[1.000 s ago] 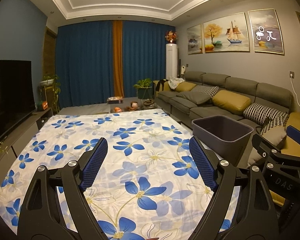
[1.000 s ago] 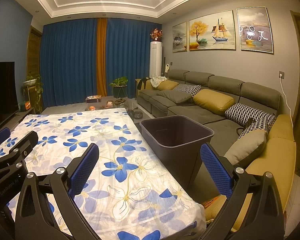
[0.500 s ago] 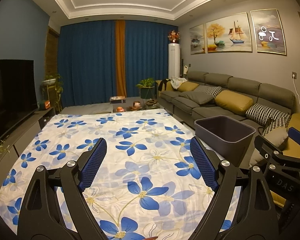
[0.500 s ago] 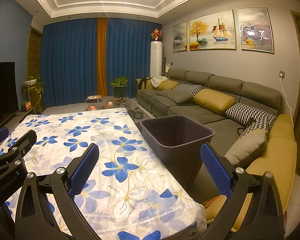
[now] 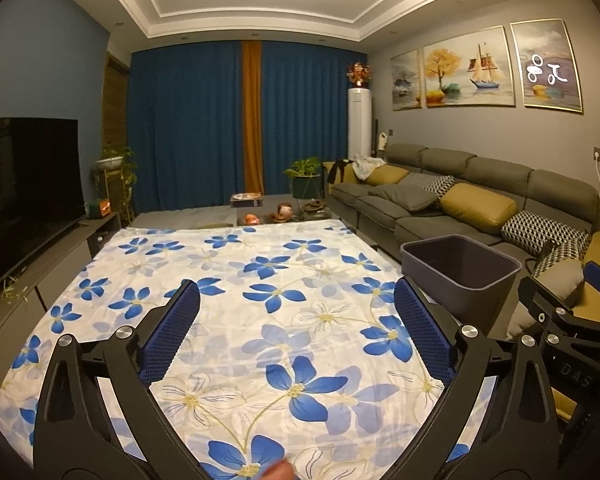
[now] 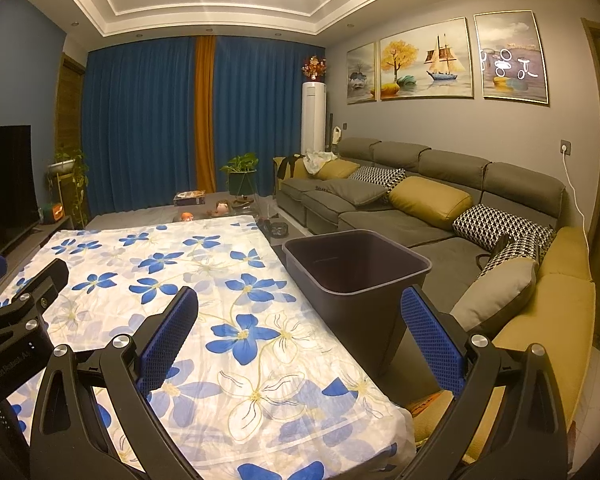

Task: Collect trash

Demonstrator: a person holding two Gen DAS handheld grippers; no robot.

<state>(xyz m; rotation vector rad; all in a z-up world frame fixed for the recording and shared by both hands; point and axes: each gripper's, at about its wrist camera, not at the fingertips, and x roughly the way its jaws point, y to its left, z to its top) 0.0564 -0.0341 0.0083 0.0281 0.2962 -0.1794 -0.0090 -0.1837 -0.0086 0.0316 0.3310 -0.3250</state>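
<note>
Left view, left gripper (image 5: 296, 312): jaws wide, just been opening, nothing between them, above the flowered table (image 5: 236, 276).
Left view, bin (image 5: 460, 268): ahead and right of the gripper, beside the table's right edge, by the sofa (image 5: 480, 200).
Right view, right gripper (image 6: 300, 320): jaws wide, holding nothing, over the table's right edge.
Right view, bin (image 6: 356, 268): just ahead between the fingers, open top, inside looks dark.

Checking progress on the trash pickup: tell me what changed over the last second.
The left gripper has just been opening wider, with nothing between its blue pads. The right gripper is as it was, open and empty. The dark grey plastic bin and the white tablecloth with blue flowers have not moved.
</note>
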